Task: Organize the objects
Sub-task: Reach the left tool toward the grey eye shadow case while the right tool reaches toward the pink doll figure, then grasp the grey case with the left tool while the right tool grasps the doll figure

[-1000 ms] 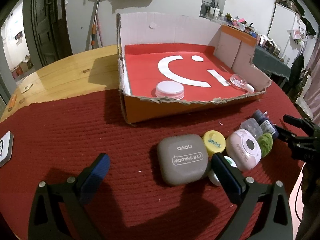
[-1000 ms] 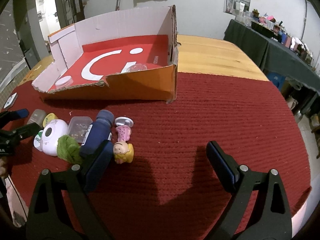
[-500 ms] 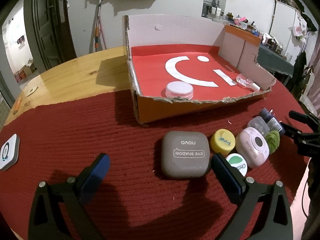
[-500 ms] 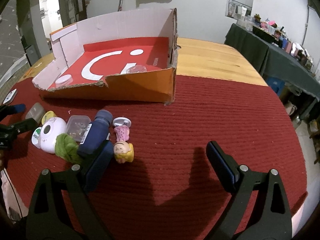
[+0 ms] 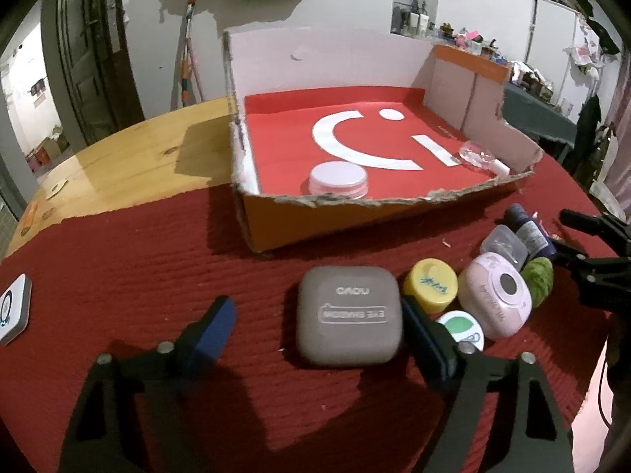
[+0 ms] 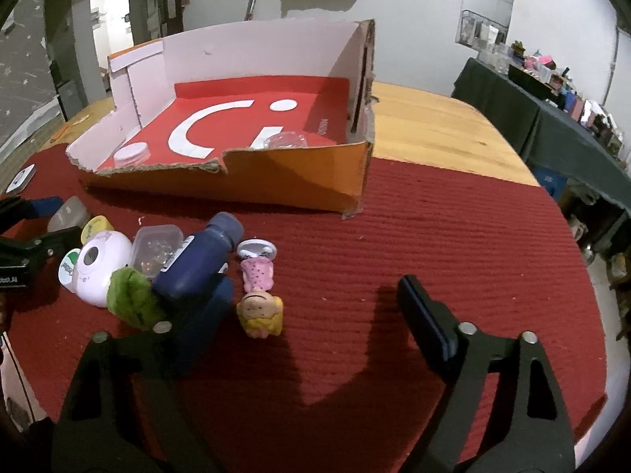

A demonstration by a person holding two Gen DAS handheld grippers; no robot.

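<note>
The left gripper (image 5: 317,327) was closing around the grey eye-shadow case (image 5: 350,320) on the red mat (image 5: 157,260), its right pad at the case's edge, the left pad still clear of it; the right gripper (image 6: 319,315) was closing too, the little doll (image 6: 259,299) between its pads, untouched; the cardboard box (image 5: 355,216) sat just behind, holding a pink-lidded jar (image 5: 338,179).

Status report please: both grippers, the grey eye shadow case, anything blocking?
Left gripper closing, fingers around grey square eye shadow case, not yet pressing. Right gripper closing, nothing held. Yellow round cap crowds left gripper's right finger.
</note>
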